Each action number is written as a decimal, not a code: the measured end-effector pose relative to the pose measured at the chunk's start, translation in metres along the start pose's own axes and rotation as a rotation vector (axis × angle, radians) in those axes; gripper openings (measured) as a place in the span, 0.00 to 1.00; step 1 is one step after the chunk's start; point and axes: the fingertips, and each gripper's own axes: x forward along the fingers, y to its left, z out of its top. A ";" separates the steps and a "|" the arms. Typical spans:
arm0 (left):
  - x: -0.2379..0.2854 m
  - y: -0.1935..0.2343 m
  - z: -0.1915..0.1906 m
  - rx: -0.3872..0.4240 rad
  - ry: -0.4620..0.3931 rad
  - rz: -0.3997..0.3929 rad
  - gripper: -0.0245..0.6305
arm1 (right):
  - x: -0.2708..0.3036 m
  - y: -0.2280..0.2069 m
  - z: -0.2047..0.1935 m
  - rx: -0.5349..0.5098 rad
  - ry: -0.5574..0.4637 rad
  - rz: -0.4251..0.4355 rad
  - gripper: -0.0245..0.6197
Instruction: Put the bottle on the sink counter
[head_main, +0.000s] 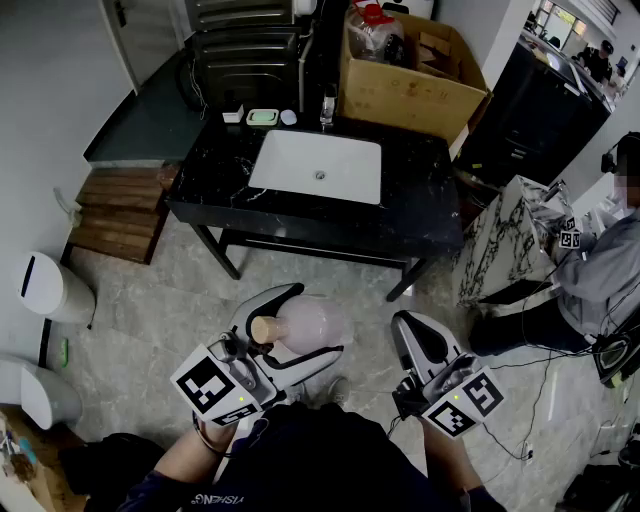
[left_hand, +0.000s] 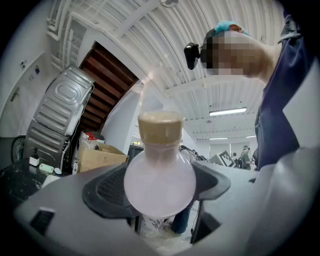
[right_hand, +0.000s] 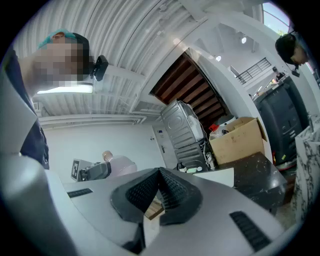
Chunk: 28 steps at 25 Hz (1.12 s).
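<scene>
Pale pink bottle (left_hand: 160, 177) with tan cap grasped in left tongs (head_main: 298, 330), in front of black bench (head_main: 400, 215), right tongs (right_hand: 160, 172) clenched empty, cardboard box (head_main: 400, 95) holding bags behind bench

Open floor (head_main: 150, 300) reaches the sink counter (head_main: 420, 205); a cardboard box (head_main: 410, 95) crowds its right rear.
</scene>
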 end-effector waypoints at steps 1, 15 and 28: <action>0.000 0.000 -0.001 -0.001 0.000 0.001 0.63 | -0.001 0.000 -0.001 0.001 0.001 -0.001 0.08; 0.018 -0.004 -0.012 -0.021 0.003 0.038 0.63 | -0.014 -0.019 -0.002 0.013 0.002 0.014 0.08; 0.055 -0.017 -0.023 -0.008 -0.007 0.108 0.63 | -0.041 -0.060 0.001 0.021 0.023 0.056 0.08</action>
